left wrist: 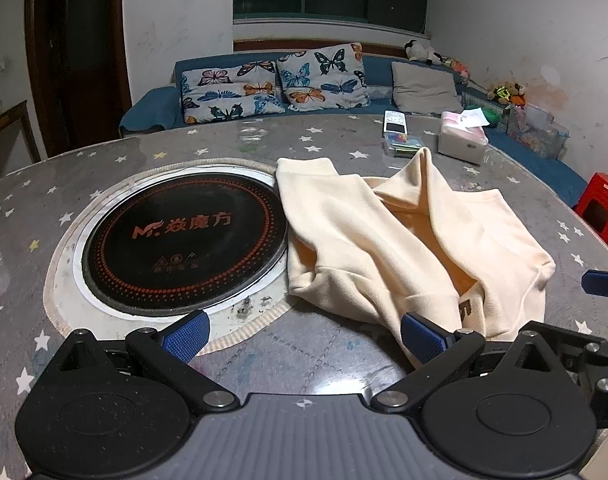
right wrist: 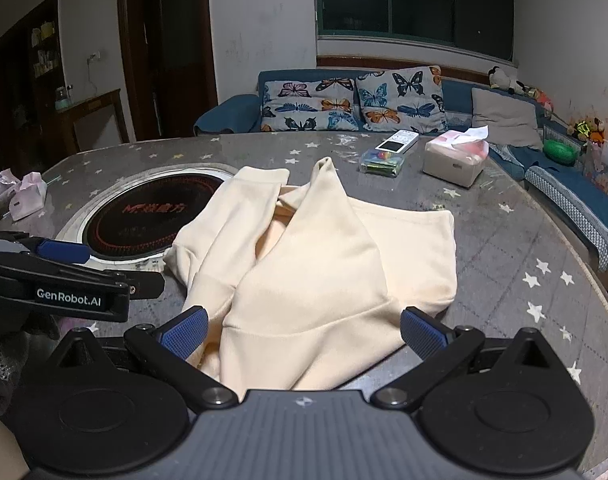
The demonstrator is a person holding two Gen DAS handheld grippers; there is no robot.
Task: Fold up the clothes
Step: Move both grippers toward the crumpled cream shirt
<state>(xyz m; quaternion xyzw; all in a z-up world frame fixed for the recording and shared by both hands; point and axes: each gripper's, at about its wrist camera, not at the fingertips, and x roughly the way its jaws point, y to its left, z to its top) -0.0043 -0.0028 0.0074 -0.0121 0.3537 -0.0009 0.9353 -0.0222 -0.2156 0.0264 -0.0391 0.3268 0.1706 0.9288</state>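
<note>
A cream sweatshirt (left wrist: 404, 236) lies crumpled on the grey star-print table (left wrist: 143, 148), just right of the round black cooktop (left wrist: 183, 240). My left gripper (left wrist: 304, 336) is open, hovering over bare table near the garment's front-left corner; its right blue pad (left wrist: 422, 338) sits at the cloth's edge. In the right wrist view the same sweatshirt (right wrist: 316, 264) fills the centre, and my right gripper (right wrist: 304, 332) is open with the garment's near hem lying between its blue pads (right wrist: 183, 332). The left gripper (right wrist: 63, 280) shows from the side at the left.
A tissue box (right wrist: 456, 156), a remote (right wrist: 396, 142) and a small clear box (right wrist: 382, 162) sit at the table's far right. Pink wrappers (right wrist: 23, 196) lie at the far left. A blue sofa (left wrist: 163, 104) with butterfly cushions stands behind; a red stool (left wrist: 602, 208) is at right.
</note>
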